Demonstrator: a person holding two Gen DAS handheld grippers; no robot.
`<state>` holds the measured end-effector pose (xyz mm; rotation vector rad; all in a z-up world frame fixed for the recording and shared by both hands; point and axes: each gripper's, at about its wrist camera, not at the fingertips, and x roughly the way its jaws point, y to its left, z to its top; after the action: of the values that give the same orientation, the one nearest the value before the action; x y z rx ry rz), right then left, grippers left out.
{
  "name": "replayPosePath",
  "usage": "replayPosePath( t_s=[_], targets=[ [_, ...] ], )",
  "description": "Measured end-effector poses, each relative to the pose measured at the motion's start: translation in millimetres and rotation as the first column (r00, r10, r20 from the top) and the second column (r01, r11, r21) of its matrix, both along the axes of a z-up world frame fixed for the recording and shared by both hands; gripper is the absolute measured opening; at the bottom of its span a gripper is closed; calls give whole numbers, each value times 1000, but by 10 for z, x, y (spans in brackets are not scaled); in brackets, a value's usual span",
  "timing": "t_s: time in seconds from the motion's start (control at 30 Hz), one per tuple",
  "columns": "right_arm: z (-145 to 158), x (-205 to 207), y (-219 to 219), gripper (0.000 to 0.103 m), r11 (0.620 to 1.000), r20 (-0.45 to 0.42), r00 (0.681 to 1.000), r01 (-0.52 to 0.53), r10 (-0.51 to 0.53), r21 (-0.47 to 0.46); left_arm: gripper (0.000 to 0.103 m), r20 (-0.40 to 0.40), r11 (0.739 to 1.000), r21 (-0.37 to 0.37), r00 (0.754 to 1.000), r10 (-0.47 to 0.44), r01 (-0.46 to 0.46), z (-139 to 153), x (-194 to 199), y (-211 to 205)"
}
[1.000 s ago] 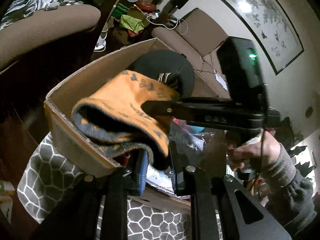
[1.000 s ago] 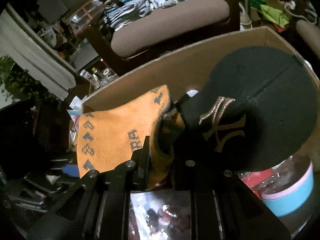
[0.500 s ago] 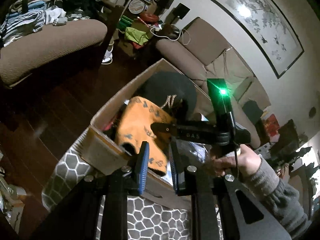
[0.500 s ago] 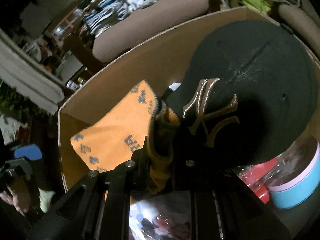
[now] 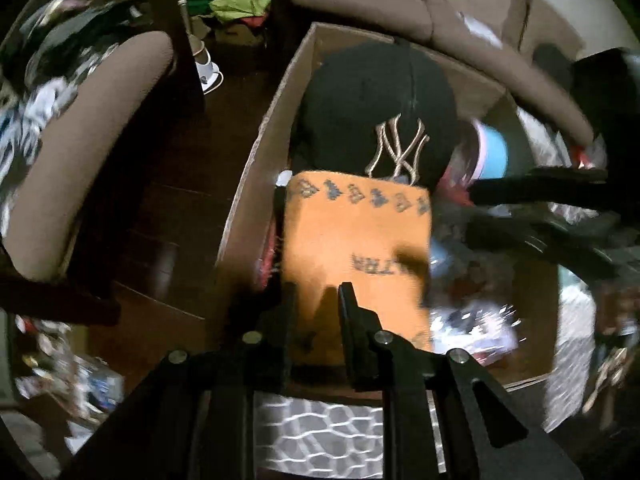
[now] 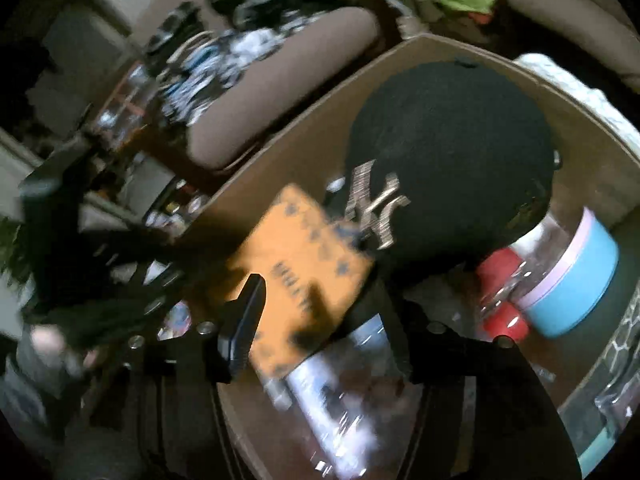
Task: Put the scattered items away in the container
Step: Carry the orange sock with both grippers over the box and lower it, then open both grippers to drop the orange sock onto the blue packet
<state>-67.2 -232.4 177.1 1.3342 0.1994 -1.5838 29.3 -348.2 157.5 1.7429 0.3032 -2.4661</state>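
Observation:
The orange knit sock point(image 5: 356, 248) with dark lettering lies flat in the cardboard box point(image 5: 256, 160), against a black NY cap point(image 5: 376, 112). My left gripper point(image 5: 316, 300) is open just above the sock's near end, holding nothing. My right gripper point(image 6: 320, 316) is open over the same sock point(image 6: 304, 264), fingers spread wide, beside the cap point(image 6: 452, 152). The right gripper's body also shows in the left wrist view point(image 5: 560, 216) at the box's right side.
The box also holds a blue and pink round tub point(image 6: 572, 280), a red item point(image 6: 500, 276) and shiny plastic packets point(image 6: 340, 400). It stands on a grey honeycomb-pattern mat point(image 5: 328, 432). Brown sofa cushions point(image 5: 92, 128) and dark wood floor surround it.
Both grippers have let go of the orange sock, which now lies flat in the box. The right gripper opened wide. The left gripper swung over the box's near end.

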Motion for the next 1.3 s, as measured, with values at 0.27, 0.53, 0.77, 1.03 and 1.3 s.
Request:
replayPosePath(
  t_s=[0.27, 0.53, 0.77, 1.03, 1.3],
  targets=[
    [-235, 53, -271, 51, 999, 43, 998, -38, 37, 23, 20, 132, 994, -55, 987, -87, 95, -201, -119, 161],
    [-637, 3, -431, 47, 972, 39, 999, -1, -8, 236, 23, 198, 953, -243, 971, -136, 182, -290, -205, 234],
    [-218, -83, -290, 47, 999, 89, 995, 47, -46, -9, 23, 96, 986, -117, 990, -105, 116, -58, -67, 118],
    [-439, -234, -516, 47, 998, 171, 984, 55, -51, -17, 23, 76, 993, -48, 992, -100, 103, -42, 71, 189],
    [-571, -222, -428, 46, 994, 232, 966, 108, -113, 35, 25, 208, 948, -229, 963, -174, 220, -326, -119, 332]
  ],
)
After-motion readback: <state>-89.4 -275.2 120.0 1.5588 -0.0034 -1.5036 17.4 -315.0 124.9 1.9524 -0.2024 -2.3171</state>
